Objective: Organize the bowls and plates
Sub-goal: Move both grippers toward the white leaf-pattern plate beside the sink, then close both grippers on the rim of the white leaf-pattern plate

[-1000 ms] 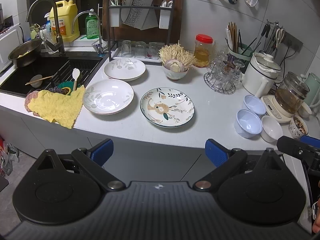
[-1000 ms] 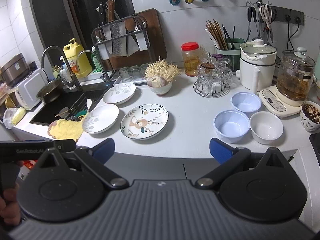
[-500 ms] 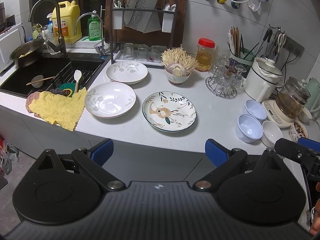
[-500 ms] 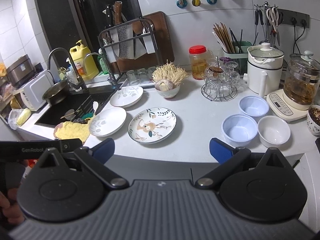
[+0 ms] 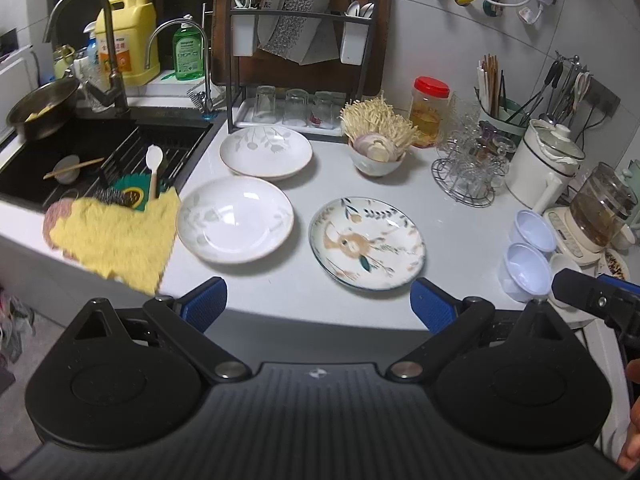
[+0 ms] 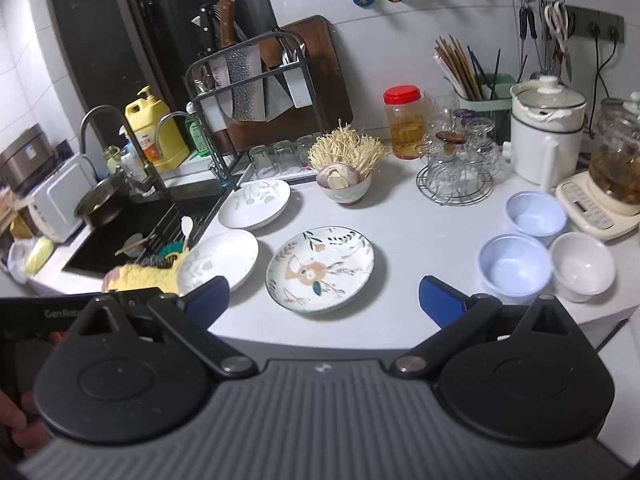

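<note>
Deer-pattern plate (image 5: 367,243), flat on counter (image 5: 440,216), right of the white plate (image 5: 235,220): dead ahead of left gripper (image 5: 319,299) and right gripper (image 6: 324,297), both spread wide, empty, neither clearly nearer.

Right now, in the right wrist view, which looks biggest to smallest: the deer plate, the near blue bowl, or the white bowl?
1. Deer plate, clearly largest.
2. Near blue bowl.
3. White bowl, slightly smaller; these two sit side by side, so that is likely real.
</note>
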`<state>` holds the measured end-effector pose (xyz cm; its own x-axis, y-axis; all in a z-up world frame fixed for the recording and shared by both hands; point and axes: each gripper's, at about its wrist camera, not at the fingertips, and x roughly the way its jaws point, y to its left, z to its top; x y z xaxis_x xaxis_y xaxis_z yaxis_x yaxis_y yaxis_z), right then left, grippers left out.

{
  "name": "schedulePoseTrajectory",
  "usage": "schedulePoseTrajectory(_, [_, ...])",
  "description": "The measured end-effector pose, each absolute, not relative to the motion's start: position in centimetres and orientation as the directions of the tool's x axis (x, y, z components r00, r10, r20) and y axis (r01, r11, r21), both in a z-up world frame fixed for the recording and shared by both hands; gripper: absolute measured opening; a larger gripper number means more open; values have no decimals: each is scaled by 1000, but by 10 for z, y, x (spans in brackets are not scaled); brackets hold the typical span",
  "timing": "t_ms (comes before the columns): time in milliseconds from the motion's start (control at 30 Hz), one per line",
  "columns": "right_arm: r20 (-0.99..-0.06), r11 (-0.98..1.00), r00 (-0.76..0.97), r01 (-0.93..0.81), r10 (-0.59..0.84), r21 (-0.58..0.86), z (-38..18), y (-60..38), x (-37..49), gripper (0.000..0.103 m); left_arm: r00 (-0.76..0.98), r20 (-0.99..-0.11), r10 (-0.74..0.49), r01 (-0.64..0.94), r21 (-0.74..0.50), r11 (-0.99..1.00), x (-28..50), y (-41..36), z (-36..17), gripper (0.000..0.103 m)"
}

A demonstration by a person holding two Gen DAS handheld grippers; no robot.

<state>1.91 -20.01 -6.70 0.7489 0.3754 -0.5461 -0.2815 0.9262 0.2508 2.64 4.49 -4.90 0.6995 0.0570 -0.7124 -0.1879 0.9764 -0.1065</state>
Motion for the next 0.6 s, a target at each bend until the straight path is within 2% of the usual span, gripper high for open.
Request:
schedulePoseTrajectory(333, [-578, 932, 734, -235, 357, 277, -81, -118, 79, 102, 668, -745, -7, -135, -130, 982, 115, 140, -72, 100])
schedulePoseTrajectory(367, [-585, 931, 727, -235, 360, 281, -83, -109, 85, 99, 658, -753, -11, -131, -129, 983, 124, 149, -77, 100])
schedulePoseTrajectory(500, [-618, 928, 695, -232, 368, 291, -97, -75, 109, 97, 638, -770, -37, -116, -143, 983, 153, 186, -100, 100])
schedulePoseTrajectory(600, [-657, 930, 662, -200, 361, 310, -111, -52, 126, 87, 612, -789, -60, -106, -157, 982, 173, 214, -118, 100])
